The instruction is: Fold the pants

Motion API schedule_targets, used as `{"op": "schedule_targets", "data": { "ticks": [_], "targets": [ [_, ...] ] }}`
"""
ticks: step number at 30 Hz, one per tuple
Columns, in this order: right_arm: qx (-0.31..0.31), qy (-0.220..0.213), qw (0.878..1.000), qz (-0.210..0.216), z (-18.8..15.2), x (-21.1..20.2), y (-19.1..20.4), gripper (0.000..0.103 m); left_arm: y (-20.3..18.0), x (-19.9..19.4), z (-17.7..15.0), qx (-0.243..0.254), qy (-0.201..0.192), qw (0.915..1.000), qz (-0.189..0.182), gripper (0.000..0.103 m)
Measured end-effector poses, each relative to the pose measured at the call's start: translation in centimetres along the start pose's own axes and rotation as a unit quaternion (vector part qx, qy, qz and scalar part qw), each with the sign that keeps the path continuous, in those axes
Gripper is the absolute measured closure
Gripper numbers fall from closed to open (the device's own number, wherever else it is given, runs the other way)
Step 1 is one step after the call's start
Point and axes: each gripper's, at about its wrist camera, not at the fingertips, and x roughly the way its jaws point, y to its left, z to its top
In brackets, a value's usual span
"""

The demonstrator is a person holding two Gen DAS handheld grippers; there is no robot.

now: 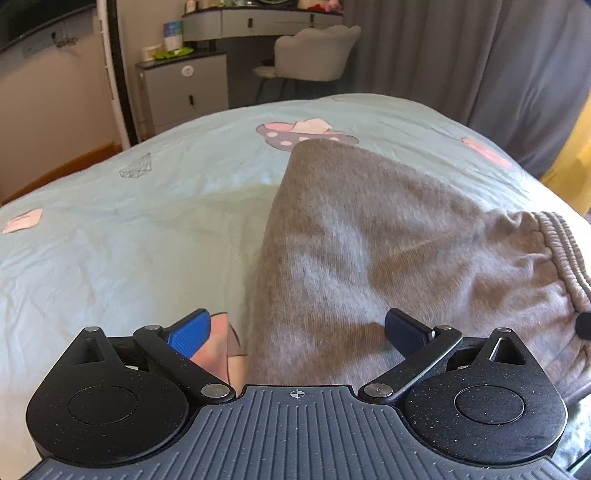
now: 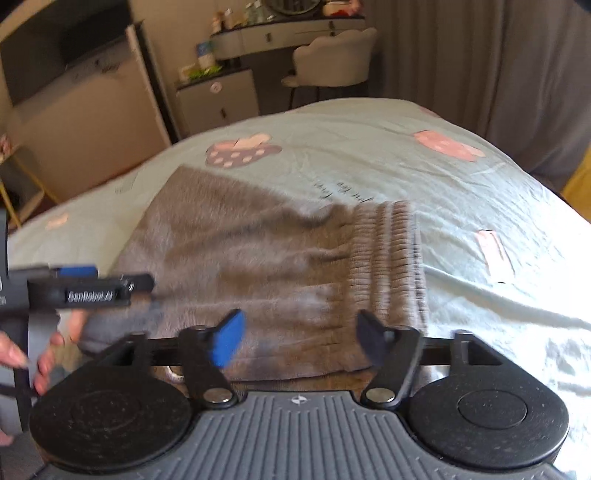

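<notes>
Grey sweatpants (image 1: 369,240) lie folded on the pale green bedsheet (image 1: 129,229). Their ribbed waistband (image 1: 565,243) is at the right in the left wrist view. In the right wrist view the pants (image 2: 251,251) lie in the middle with the waistband (image 2: 388,258) on their right side. My left gripper (image 1: 295,328) is open, low over the near edge of the pants. It also shows in the right wrist view (image 2: 92,280) at the left, held by a hand. My right gripper (image 2: 299,339) is open over the near edge of the pants, beside the waistband.
The sheet (image 2: 480,206) carries pink and purple prints. Behind the bed stand a grey cabinet (image 1: 184,92), a pale chair (image 1: 314,55), a dressing table (image 1: 258,18) and grey curtains (image 1: 480,55). A wall-mounted screen (image 2: 74,48) is at the far left.
</notes>
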Motion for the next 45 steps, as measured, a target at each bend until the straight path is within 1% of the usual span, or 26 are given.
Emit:
{"op": "schedule_targets", "data": {
  "ticks": [1,2,5,7,9,10,12,15,18,20,22,24,26,27,28,29,30,31,32,33,35,37,38,39,42,45],
  "targets": [
    [0.013,-0.004,1.000,0.009,0.1,-0.3,-0.7,0.024,0.4,0.0,0.2,-0.012,0.002,0.9999,-0.009,0.000],
    [0.028,-0.008,1.000,0.008,0.1,-0.5,-1.5,0.022,0.9,0.1,0.4,-0.023,0.005,0.9995,-0.020,0.000],
    [0.076,-0.015,0.997,-0.005,0.2,-0.7,-4.4,0.019,2.9,0.9,1.1,-0.069,0.020,0.9956,-0.060,0.000],
    [0.109,-0.002,0.994,0.006,0.1,0.1,-7.0,0.015,4.3,1.6,1.7,-0.096,0.036,0.9893,-0.104,0.000],
    [0.146,0.024,0.989,0.024,-0.2,1.4,-9.7,0.015,5.5,2.7,2.1,-0.115,0.058,0.9811,-0.144,0.000],
    [0.164,0.039,0.985,0.035,-0.4,2.2,-10.9,0.015,6.0,3.3,2.2,-0.116,0.072,0.9780,-0.158,0.000],
    [0.205,0.052,0.974,0.081,-0.8,3.7,-12.9,0.014,6.3,4.4,2.3,-0.111,0.091,0.9746,-0.172,0.000],
    [0.234,0.064,0.962,0.122,-0.7,5.8,-14.2,0.010,6.7,6.0,2.6,-0.112,0.113,0.9668,-0.200,0.000],
    [0.257,0.075,0.950,0.159,-0.2,8.5,-14.9,0.008,6.4,7.1,3.4,-0.091,0.117,0.9654,-0.215,0.000],
    [0.270,0.083,0.941,0.186,0.2,10.1,-15.3,0.006,6.1,7.6,3.9,-0.077,0.112,0.9642,-0.228,0.000],
    [0.280,0.088,0.933,0.210,0.6,11.5,-15.4,0.004,6.0,8.3,4.3,-0.082,0.110,0.9590,-0.248,0.000],
    [0.284,0.089,0.927,0.228,0.8,12.5,-15.5,0.004,5.5,8.9,4.4,-0.081,0.107,0.9594,-0.248,0.000],
    [0.281,0.089,0.926,0.236,1.3,13.2,-15.6,0.005,5.0,8.9,4.5,-0.070,0.097,0.9615,-0.247,0.000],
    [0.277,0.088,0.927,0.236,1.4,13.4,-15.4,0.013,4.8,8.8,4.5,-0.066,0.093,0.9617,-0.249,0.001],
    [0.273,0.088,0.931,0.227,1.5,13.6,-15.2,0.025,4.6,8.7,4.5,-0.063,0.086,0.9618,-0.252,0.003],
    [0.273,0.092,0.932,0.221,1.6,13.8,-15.0,0.029,4.6,8.5,4.5,-0.060,0.083,0.9626,-0.251,0.008],
    [0.275,0.092,0.931,0.220,1.6,13.7,-14.9,0.032,4.7,8.3,4.5,-0.060,0.079,0.9639,-0.247,0.018],
    [0.276,0.092,0.931,0.219,1.7,13.7,-14.7,0.035,4.9,8.0,4.6,-0.064,0.075,0.9643,-0.246,0.023],
    [0.273,0.091,0.933,0.217,1.8,13.5,-14.5,0.037,5.2,7.9,4.7,-0.073,0.074,0.9636,-0.246,0.033],
    [0.270,0.087,0.935,0.213,1.9,13.2,-14.3,0.039,5.6,7.8,4.8,-0.089,0.076,0.9622,-0.246,0.040],
    [0.261,0.078,0.940,0.205,2.2,12.3,-13.5,0.041,5.9,7.7,5.0,-0.113,0.080,0.9604,-0.242,0.047],
    [0.248,0.065,0.945,0.203,2.8,11.4,-12.7,0.043,5.8,7.1,5.3,-0.111,0.076,0.9639,-0.230,0.054],
    [0.244,0.058,0.946,0.206,3.3,11.0,-12.6,0.043,5.6,6.7,5.5,-0.110,0.072,0.9649,-0.228,0.061],
    [0.240,0.051,0.946,0.211,3.8,10.5,-12.3,0.043,5.5,6.2,5.9,-0.109,0.069,0.9654,-0.227,0.065],
    [0.225,0.037,0.948,0.222,6.1,9.6,-11.5,0.044,5.2,5.4,7.0,-0.107,0.060,0.9661,-0.227,0.067],
    [0.200,0.016,0.955,0.219,8.4,8.9,-10.6,0.044,4.9,4.6,8.3,-0.110,0.031,0.9687,-0.220,0.066]
  ]
}}
